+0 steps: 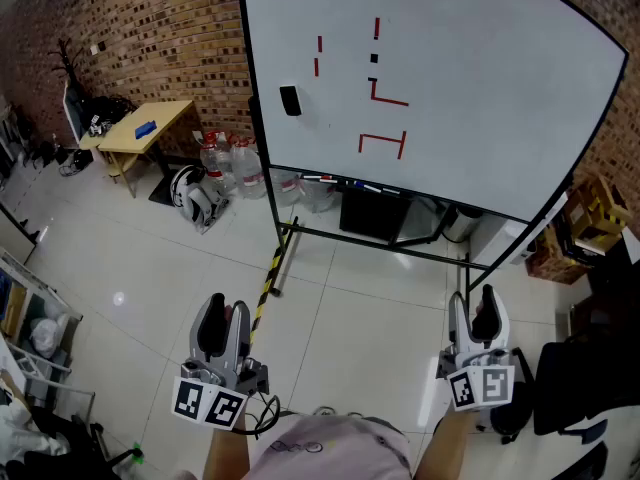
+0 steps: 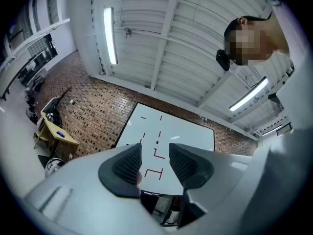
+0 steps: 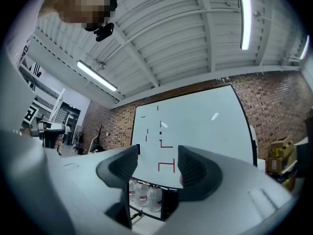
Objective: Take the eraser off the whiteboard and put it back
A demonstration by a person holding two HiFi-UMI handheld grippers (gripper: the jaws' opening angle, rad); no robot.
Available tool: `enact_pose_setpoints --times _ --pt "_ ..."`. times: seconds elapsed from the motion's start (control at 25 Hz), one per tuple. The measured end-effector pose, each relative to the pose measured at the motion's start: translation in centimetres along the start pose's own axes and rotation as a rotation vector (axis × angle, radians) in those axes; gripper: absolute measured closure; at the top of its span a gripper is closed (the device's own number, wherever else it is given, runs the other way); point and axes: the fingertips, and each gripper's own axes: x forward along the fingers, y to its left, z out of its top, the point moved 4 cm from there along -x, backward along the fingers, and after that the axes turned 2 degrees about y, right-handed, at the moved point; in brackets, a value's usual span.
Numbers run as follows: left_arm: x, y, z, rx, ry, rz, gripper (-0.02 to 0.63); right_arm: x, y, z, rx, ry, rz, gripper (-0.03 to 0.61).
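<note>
A black eraser (image 1: 290,100) sticks to the left part of the whiteboard (image 1: 480,88), which carries red marker lines and a small black magnet (image 1: 374,58). Both grippers are held low in front of the person, well short of the board and pointing toward it. My left gripper (image 1: 224,308) has its jaws drawn close together with nothing between them; in the left gripper view (image 2: 155,153) the board shows through the narrow gap. My right gripper (image 1: 473,298) stands with a wider gap, also empty, and the board appears between its jaws (image 3: 158,155).
The board stands on a black frame with a marker tray (image 1: 340,180) and a yellow-black striped bar (image 1: 268,273) at its foot. Water bottles (image 1: 235,163) and a helmet (image 1: 195,193) lie left of it, beside a wooden table (image 1: 140,128). Cardboard boxes (image 1: 590,213) and a black chair (image 1: 590,368) are on the right.
</note>
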Motion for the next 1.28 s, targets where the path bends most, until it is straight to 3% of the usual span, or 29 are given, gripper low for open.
enact_pose_setpoints --times 0.4,0.76,1.16,1.28 --pt "4.8 2.4 -1.6 0.000 0.002 -0.018 0.446 6.5 1.8 -1.9 -0.023 0.023 0.066 0.328" --pt "12.9 4.0 -3.3 0.043 0.000 0.037 0.446 18.3 1.4 -4.4 0.005 0.020 0.187 0.328" --pt "21.6 6.2 -3.1 0.181 0.006 0.100 0.446 29.6 3.1 -6.3 0.056 0.029 0.334 0.328" --pt "23.7 7.8 -3.4 0.189 0.015 0.112 0.446 33.0 4.3 -7.1 0.070 0.030 0.361 0.328"
